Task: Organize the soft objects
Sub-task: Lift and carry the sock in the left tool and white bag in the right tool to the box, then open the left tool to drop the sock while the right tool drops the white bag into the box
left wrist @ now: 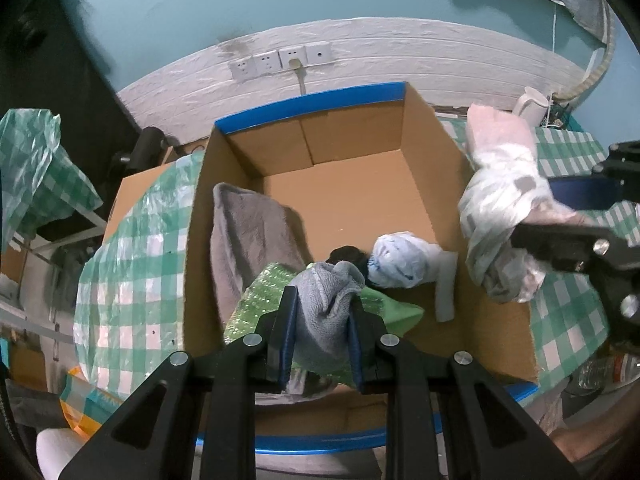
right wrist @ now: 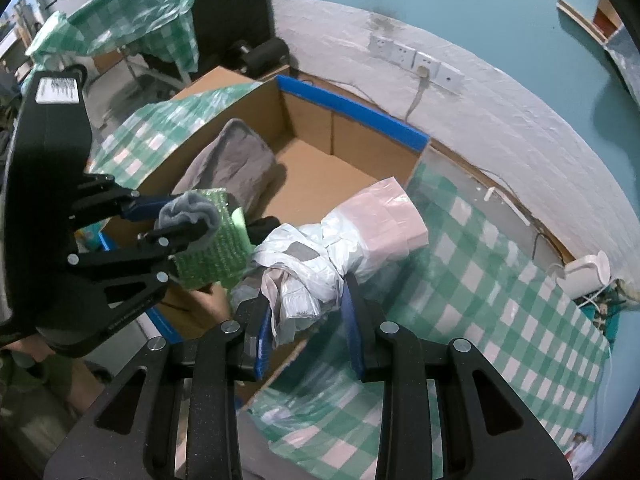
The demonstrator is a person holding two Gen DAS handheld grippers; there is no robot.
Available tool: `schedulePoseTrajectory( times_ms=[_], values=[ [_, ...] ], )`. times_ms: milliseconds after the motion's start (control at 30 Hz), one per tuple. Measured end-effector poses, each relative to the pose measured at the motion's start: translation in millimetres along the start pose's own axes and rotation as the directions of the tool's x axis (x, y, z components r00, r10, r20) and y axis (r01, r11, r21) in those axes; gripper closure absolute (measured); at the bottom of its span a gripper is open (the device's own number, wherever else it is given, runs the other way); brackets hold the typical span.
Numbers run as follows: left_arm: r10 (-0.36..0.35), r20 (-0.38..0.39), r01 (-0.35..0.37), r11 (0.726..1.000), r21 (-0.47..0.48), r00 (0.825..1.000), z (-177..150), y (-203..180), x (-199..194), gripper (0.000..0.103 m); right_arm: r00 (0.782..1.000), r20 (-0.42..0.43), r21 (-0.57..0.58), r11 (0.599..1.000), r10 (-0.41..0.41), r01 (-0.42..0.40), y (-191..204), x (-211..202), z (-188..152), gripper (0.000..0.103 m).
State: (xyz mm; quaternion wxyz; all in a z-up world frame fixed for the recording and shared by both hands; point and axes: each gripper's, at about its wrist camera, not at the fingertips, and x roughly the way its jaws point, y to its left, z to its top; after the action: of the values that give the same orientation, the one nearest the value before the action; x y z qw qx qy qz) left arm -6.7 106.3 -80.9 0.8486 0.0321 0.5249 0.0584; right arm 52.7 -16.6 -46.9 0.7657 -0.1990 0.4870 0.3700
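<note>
My left gripper (left wrist: 322, 308) is shut on a grey-blue cloth (left wrist: 326, 304) with a green bubble-wrap bag (left wrist: 260, 300) under it, held over the near end of the open cardboard box (left wrist: 424, 128). In the right wrist view the left gripper (right wrist: 184, 216) holds the same cloth (right wrist: 190, 208) and green bag (right wrist: 212, 248). My right gripper (right wrist: 306, 300) is shut on a white plastic bag holding a pink pack (right wrist: 360, 224), held above the box's right edge; the bag also shows in the left wrist view (left wrist: 500, 208). In the box lie a grey towel (left wrist: 248, 232), a white-blue bundle (left wrist: 400, 260) and a dark item (left wrist: 348, 256).
The box stands on a table with a green-checked cover (right wrist: 500, 280). A white wall with sockets (left wrist: 280, 60) runs behind. A white kettle (right wrist: 588, 276) stands at the table's far right. Another checked sheet (right wrist: 132, 20) hangs at the left.
</note>
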Motion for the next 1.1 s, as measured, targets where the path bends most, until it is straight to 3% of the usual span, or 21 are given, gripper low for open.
schedulePoseTrajectory(
  times_ms=[300, 400, 567, 667, 1100],
  values=[
    [0.021, -0.007, -0.021, 1.0, -0.006, 1.0, -1, 4, 2, 0.078, 0.999, -0.024, -0.014, 1.0, 0.021, -0.022, 8, 17, 4, 0.073],
    [0.026, -0.016, -0.027, 0.999, -0.018, 1.0, -1, 8, 3, 0.071, 0.999, -0.025, -0.004, 1.0, 0.028, -0.028, 7, 19, 5, 0.07],
    [0.043, -0.019, -0.044, 0.999, -0.025, 0.999, -2, 11, 5, 0.055, 1.0, -0.008, 0.003, 1.0, 0.023, -0.023, 6, 17, 7, 0.055],
    [0.04, -0.016, -0.04, 0.999, -0.022, 0.999, -1, 11, 3, 0.053, 1.0, 0.013, 0.006, 1.0, 0.018, -0.018, 4, 13, 8, 0.042],
    [0.035, 0.029, -0.035, 0.999, 0.01, 0.999, 4, -3, -21, 0.036, 0.997, 0.072, 0.079, 0.997, -0.002, -0.004, -18, -17, -4, 0.039]
  ],
)
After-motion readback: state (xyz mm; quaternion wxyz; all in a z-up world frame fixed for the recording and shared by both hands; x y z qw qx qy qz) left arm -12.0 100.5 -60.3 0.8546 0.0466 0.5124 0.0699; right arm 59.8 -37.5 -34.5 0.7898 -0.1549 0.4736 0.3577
